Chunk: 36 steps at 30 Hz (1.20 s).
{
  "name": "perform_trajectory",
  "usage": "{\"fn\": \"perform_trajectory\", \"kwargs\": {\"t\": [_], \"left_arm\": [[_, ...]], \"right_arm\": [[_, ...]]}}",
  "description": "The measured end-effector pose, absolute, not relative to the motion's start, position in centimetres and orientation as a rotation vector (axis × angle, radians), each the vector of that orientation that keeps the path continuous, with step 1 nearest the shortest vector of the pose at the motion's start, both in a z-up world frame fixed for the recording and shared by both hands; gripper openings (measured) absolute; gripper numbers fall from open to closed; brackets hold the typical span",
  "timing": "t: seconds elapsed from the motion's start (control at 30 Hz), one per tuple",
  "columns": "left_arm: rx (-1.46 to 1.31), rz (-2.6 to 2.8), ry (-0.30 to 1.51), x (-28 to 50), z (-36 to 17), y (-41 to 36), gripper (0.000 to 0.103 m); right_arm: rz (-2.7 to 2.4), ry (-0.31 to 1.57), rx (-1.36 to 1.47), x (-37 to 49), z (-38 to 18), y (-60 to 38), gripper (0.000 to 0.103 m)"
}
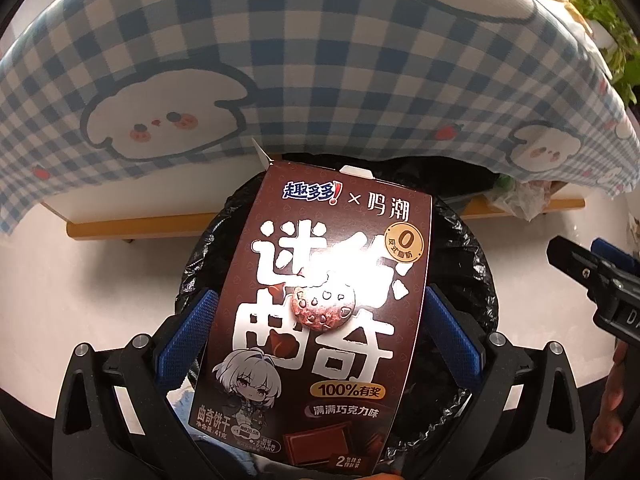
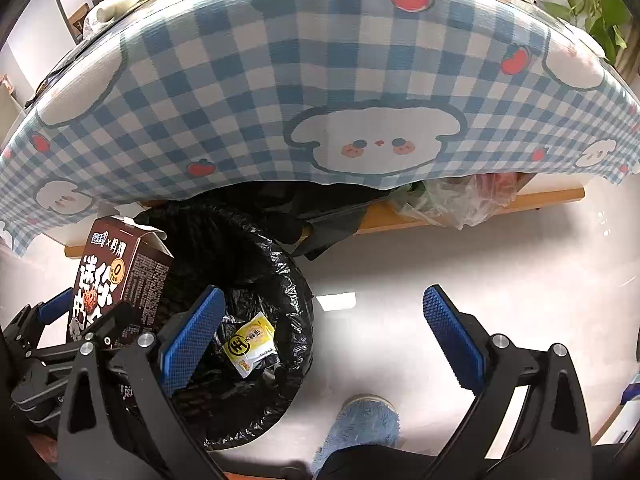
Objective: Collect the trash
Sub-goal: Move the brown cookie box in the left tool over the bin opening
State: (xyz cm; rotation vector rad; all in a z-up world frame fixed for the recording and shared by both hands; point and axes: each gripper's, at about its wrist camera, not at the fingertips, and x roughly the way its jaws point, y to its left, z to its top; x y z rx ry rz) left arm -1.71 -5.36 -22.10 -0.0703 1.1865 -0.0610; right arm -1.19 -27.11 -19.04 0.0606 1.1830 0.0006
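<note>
A checked blue-and-white cloth (image 2: 248,92) printed with white cartoon animals and red tomatoes hangs over the edge of the tabletop and fills the upper half of both views. Below it lies the pale, glossy floor (image 2: 460,264), and under the tabletop a wooden rail (image 2: 480,204) carries crumpled clear plastic bags (image 2: 460,200). On the floor stands a round bin (image 2: 280,280) lined with a black bag whose wrinkled edge folds over the rim. The left tool (image 1: 320,332) holds a brown cookie box (image 1: 320,300) above the bin's mouth, its blue pads pressing the box's two sides, the opened top flaps pointing away toward the cloth; in the right wrist view the same box (image 2: 116,276) stands upright at the bin's left edge. The right tool (image 2: 324,336) is spread wide with nothing between its blue pads, one finger (image 2: 192,336) over the bin's opening and the other over bare floor. From the left wrist view the right tool (image 1: 592,276) shows at the right edge, well apart from the box. A person's blue fuzzy slipper (image 2: 360,428) rests on the floor just beside the bin. Inside the bin lies a small yellow-and-white wrapper (image 2: 250,344) on the black liner. Green leaves (image 2: 600,8) show at the upper right corner.
</note>
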Motion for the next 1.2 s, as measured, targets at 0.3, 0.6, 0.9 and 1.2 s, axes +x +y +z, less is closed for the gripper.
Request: {"fn": "perform_trajectory", "kwargs": {"t": [0.3, 0.6, 0.9, 1.2], "left_arm": [[-0.079, -0.079, 1.177, -1.75, -22.16, -5.50, 0.097], [-0.077, -0.081, 1.211, -1.70, -22.57, -5.68, 0.098], [-0.059, -0.114, 1.235, -1.56, -22.71, -6.02, 0.098], [-0.054, -0.141, 1.254, -1.39, -22.90, -6.40, 0.098]], "right_arm": [[0.008, 1.185, 0.058, -1.15, -19.07, -26.75, 0.096], [0.014, 1.186, 0.052, -1.20, -19.18, -26.66, 0.096], [0.018, 1.188, 0.051, -0.96, -19.29, -26.51, 0.096], [0.023, 1.185, 0.047, -0.94, -19.25, -26.19, 0.096]]}}
